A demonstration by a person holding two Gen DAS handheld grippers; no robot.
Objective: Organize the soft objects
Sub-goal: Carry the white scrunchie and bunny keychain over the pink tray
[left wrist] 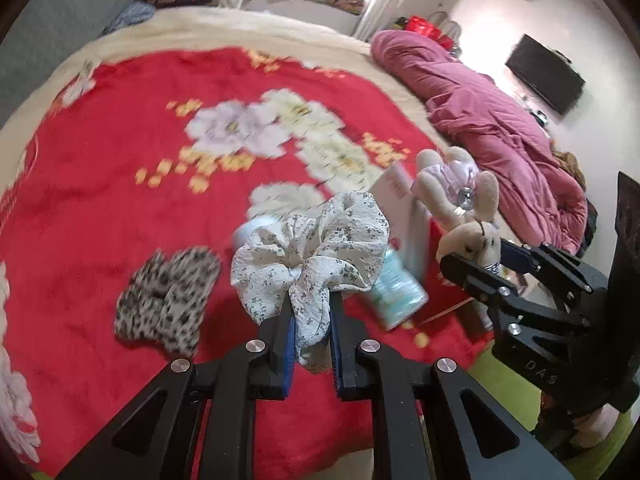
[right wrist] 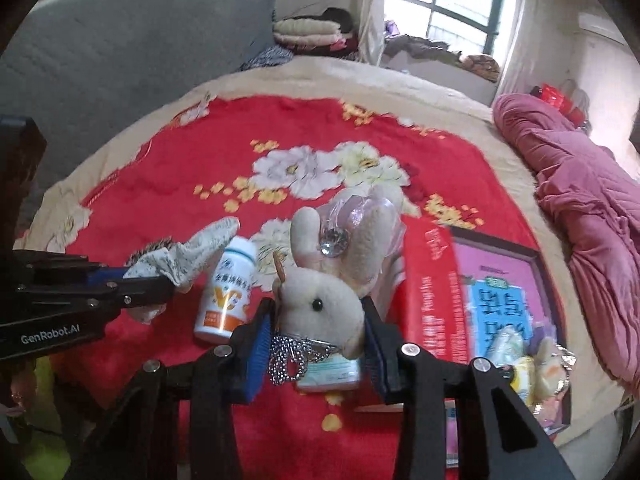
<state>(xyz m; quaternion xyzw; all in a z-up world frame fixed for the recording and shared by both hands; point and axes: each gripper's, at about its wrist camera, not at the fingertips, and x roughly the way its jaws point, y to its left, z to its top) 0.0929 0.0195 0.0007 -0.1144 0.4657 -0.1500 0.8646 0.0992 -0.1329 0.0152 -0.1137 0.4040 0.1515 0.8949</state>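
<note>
My left gripper (left wrist: 312, 312) is shut on a white floral scrunchie (left wrist: 316, 248) and holds it above the red flowered blanket (left wrist: 120, 160); it also shows in the right wrist view (right wrist: 188, 256). A leopard-print scrunchie (left wrist: 168, 296) lies on the blanket to its left. My right gripper (right wrist: 316, 320) is shut on the head of a beige plush rabbit (right wrist: 320, 300) with a lilac bow and a gem; it also shows in the left wrist view (left wrist: 468, 216). The right gripper (left wrist: 476, 268) is at the bed's right edge in the left wrist view.
A white pill bottle (right wrist: 228, 292) lies on the blanket between the grippers. A pink and red book (right wrist: 480, 288) lies to the right, with a small wrapped toy (right wrist: 532, 364) on it. A pink quilt (right wrist: 592, 216) is bunched along the right side.
</note>
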